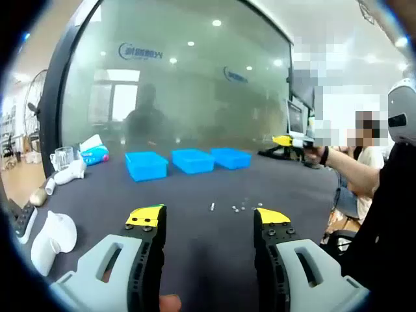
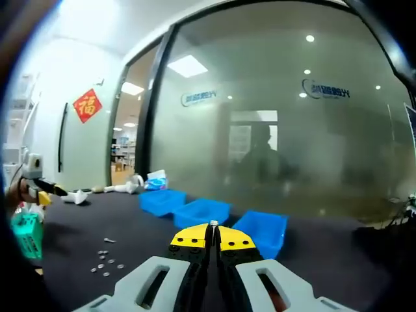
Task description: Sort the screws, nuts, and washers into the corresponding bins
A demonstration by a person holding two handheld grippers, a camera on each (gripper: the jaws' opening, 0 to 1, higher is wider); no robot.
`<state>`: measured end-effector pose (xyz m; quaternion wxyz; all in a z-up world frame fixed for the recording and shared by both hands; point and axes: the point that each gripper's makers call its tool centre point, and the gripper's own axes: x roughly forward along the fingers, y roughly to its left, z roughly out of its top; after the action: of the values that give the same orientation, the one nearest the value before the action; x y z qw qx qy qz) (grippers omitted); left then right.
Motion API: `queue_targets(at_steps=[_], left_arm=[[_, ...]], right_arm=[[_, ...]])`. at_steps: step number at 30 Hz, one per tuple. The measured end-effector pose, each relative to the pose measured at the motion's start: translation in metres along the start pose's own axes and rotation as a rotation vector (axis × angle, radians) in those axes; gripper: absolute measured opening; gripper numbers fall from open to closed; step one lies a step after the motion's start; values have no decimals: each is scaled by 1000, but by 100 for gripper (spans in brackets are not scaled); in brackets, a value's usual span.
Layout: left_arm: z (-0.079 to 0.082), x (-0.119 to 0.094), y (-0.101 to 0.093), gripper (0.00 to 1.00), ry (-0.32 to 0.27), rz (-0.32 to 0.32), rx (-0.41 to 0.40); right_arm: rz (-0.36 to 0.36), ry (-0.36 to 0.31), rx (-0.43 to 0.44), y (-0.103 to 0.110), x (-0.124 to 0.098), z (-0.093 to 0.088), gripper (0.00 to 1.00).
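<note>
My right tool (image 2: 212, 239) is pinched shut on a small silvery screw (image 2: 213, 224), held above the three blue plastic bins (image 2: 203, 211). I should settle over the matching bin before letting go. Loose bright hardware (image 1: 237, 207) lies scattered on the matte dark desk (image 1: 195, 227); my left tool (image 1: 208, 218) gapes wide, empty.

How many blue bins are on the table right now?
3, in a row on the far side of the dark table: left bin, middle bin, right bin. None looks hidden.
</note>
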<state>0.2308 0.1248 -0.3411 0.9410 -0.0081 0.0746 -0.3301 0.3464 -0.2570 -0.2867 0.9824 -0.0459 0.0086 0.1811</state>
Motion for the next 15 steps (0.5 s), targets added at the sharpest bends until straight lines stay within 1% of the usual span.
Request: queue_targets(at_steps=[5, 8, 12, 15], left_arm=[[-2, 0, 3, 52, 2, 7, -7], [-2, 0, 5, 52, 5, 12, -7], [-2, 0, 5, 52, 6, 13, -6], [-2, 1, 5, 52, 6, 12, -8]], right_arm=[[-40, 13, 22, -31, 30, 5, 1], [-51, 29, 19, -41, 46, 5, 1], [-56, 80, 11, -52, 71, -2, 1], [-44, 142, 9, -53, 89, -11, 1]])
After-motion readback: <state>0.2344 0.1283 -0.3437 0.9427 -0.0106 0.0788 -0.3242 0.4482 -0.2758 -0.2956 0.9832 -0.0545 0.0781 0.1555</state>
